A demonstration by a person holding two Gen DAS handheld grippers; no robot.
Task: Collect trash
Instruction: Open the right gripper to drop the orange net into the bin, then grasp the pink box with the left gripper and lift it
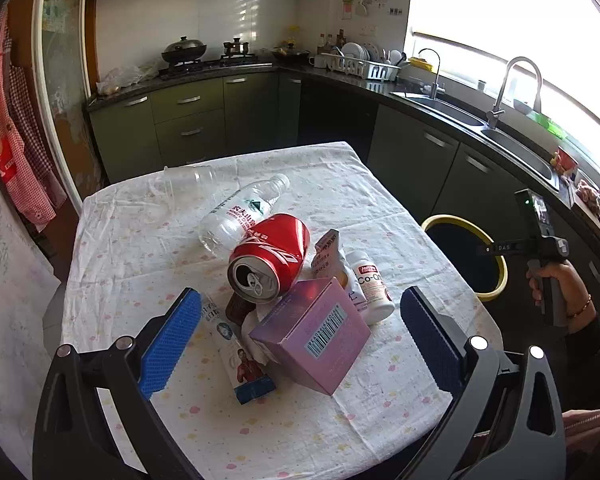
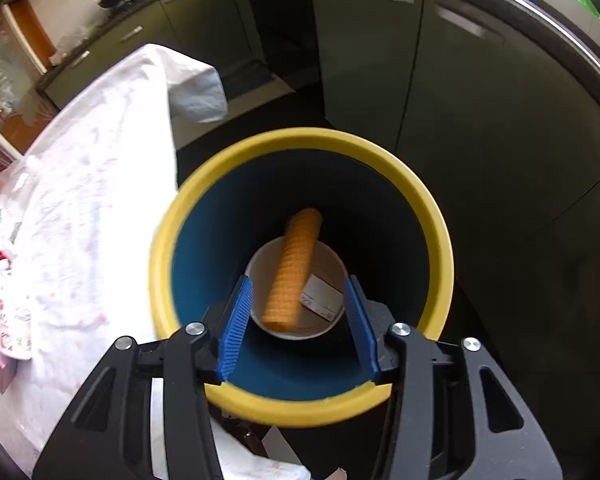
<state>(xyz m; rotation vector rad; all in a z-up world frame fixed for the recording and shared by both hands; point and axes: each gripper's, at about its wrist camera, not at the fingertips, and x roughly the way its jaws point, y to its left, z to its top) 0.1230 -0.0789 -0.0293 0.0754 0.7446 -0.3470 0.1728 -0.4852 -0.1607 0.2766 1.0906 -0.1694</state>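
In the left wrist view, the left gripper (image 1: 300, 320) is held above the near edge of the table (image 1: 140, 240), its blue pads spread wide with nothing clamped between them. Directly ahead of it, a pile of trash lies on the flowered cloth. Nearest are a pink box (image 1: 312, 340) with a barcode and a slim white carton (image 1: 240, 356) with a blue end. Behind these, a red can (image 1: 270, 258) lies on its side with the opened top facing the camera, leaning against a labelled water bottle (image 1: 242, 210). To the right of the can, a small carton (image 1: 328, 256) and a white pill bottle (image 1: 374, 284) are seen, touching the pink box. A clear crushed bottle (image 1: 184, 182) lies farther back, apart from the pile.

In the right wrist view, the right gripper (image 2: 298, 324) is positioned over the yellow-rimmed bin (image 2: 300, 140), which stands on the floor just beside the table. Its jaws are parted and released; no object is pressed by the pads. Below them, inside the bin, an orange ribbed tube (image 2: 294, 268) is seen blurred, above a white cup (image 2: 328, 264) and a grey card (image 2: 320, 300) at the bottom.
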